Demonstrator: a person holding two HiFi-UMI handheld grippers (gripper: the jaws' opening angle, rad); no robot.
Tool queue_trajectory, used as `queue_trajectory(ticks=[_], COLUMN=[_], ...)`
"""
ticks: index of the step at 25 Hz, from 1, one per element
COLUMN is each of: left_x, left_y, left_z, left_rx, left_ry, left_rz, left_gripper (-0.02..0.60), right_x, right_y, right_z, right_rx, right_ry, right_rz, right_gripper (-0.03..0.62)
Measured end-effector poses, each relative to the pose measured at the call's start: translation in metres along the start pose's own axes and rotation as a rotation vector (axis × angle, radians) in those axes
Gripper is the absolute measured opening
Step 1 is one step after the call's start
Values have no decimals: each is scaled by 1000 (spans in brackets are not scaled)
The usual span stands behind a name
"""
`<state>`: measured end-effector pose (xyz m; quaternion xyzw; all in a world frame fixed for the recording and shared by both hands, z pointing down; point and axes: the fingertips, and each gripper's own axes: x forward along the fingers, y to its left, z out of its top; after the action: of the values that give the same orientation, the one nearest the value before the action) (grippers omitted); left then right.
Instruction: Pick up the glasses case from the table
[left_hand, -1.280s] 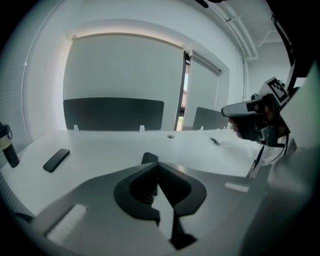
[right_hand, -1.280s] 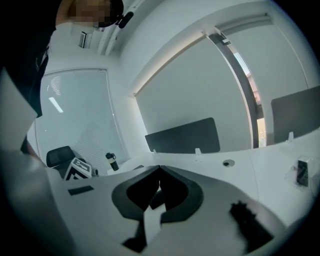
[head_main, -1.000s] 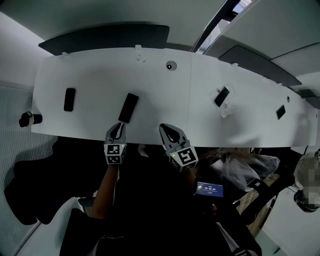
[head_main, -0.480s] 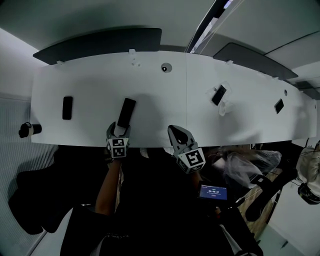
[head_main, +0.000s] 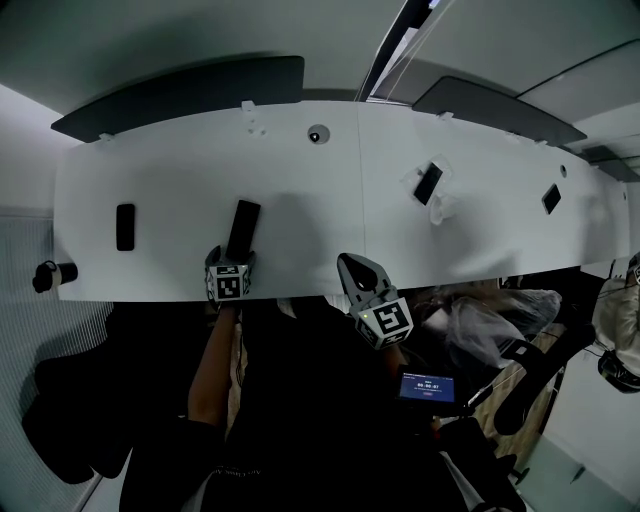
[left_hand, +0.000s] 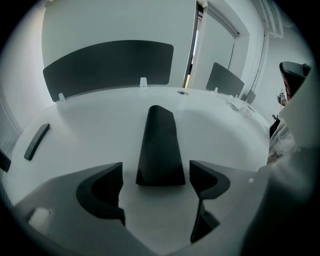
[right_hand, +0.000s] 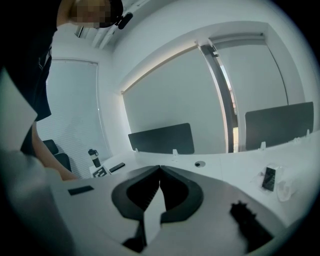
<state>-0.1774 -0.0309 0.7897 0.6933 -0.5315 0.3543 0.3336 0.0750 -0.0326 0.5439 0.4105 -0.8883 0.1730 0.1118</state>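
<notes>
On the white table (head_main: 170, 190) the dark glasses case (left_hand: 159, 142) lies flat, its long axis pointing straight away from the left gripper (left_hand: 155, 172). That gripper's fingers are opening wide, with the case's near end between them, untouched. The right gripper (right_hand: 160, 169), fingers pressed together and empty, is well apart from the case.

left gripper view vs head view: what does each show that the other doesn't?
Left gripper view only: how the left gripper meets its target. Its jaws are opening, with the near end of the glasses case between them, untouched.
Head view only: the right gripper, a bottle at the left end of the table, two dark flat items further right, and a lit screen below the table edge.
Both: the table, the case, a flat dark item to its left, and dark dividers behind.
</notes>
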Motion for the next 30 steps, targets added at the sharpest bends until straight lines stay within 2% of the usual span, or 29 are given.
queue_trajectory(ticks=[4,13,16,20,30], left_x=[8,17,16,15,3], left_y=[-3,-5,-5,-7,-5], left_z=[0,-4,-4,-2,7], left_rx=[54,34,51,71,25], left_ry=[55,173,177,179,158], left_rz=[9,-36,-39,-58,-76], left_gripper=[414,405,386,310,284], right_x=[-3,-1,0,0,-2], right_y=[-3,-4,-4,-6,-11], right_z=[-1,0,0,4,4], right_rx=[1,31,23,35,62], right_ry=[-5,-14,-13,-28,-41], right_rz=[-10,-11,-10,-20,-27], right_gripper=[8,8,8,8,8])
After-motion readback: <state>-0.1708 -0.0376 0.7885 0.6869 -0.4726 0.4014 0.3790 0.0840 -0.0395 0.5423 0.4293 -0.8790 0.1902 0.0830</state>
